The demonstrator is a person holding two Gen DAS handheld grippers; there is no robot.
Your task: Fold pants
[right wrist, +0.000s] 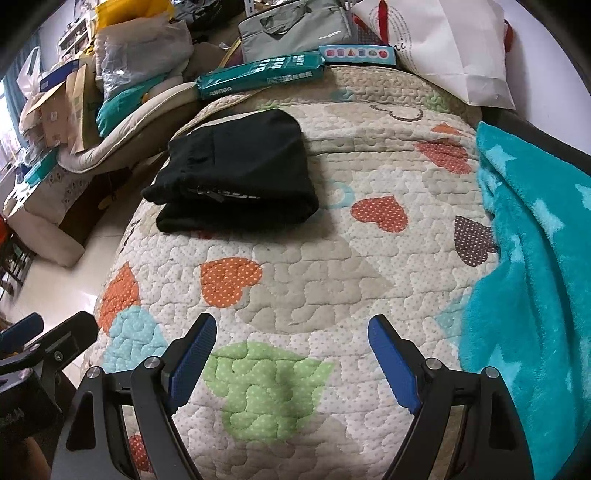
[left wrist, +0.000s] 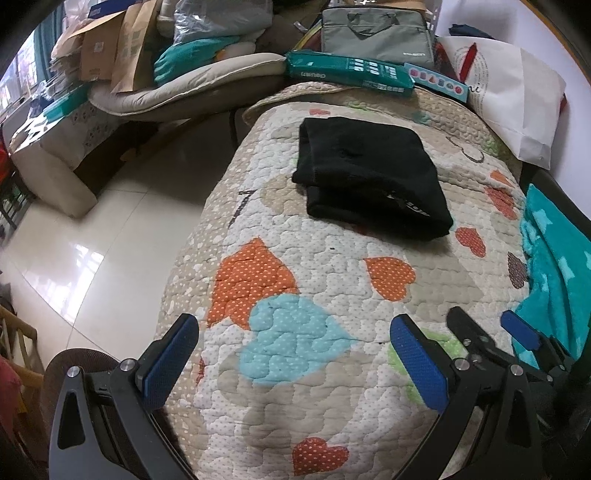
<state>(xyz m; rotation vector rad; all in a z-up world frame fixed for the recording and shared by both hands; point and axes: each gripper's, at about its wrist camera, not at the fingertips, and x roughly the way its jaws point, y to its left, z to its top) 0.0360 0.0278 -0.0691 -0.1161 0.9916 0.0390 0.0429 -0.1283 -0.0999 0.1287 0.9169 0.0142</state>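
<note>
The black pants (left wrist: pixel 369 173) lie folded in a compact stack on the heart-patterned quilt (left wrist: pixel 295 266), toward its far end; they also show in the right wrist view (right wrist: pixel 236 173). My left gripper (left wrist: pixel 295 325) is open and empty, held above the near part of the quilt, well short of the pants. My right gripper (right wrist: pixel 291 325) is open and empty too, beside the left one; its fingers (left wrist: pixel 517 328) show at the right of the left wrist view. The left gripper's fingers (right wrist: pixel 22 328) show at the left edge of the right wrist view.
A teal star blanket (right wrist: pixel 535 240) lies along the right side. A teal package (right wrist: pixel 258 74), a grey bag (right wrist: pixel 295 29) and a white paper bag (right wrist: pixel 454 51) stand at the far end. The quilt's left edge drops to a tiled floor (left wrist: pixel 74 240). Cushions and boxes (left wrist: pixel 122 55) pile at far left.
</note>
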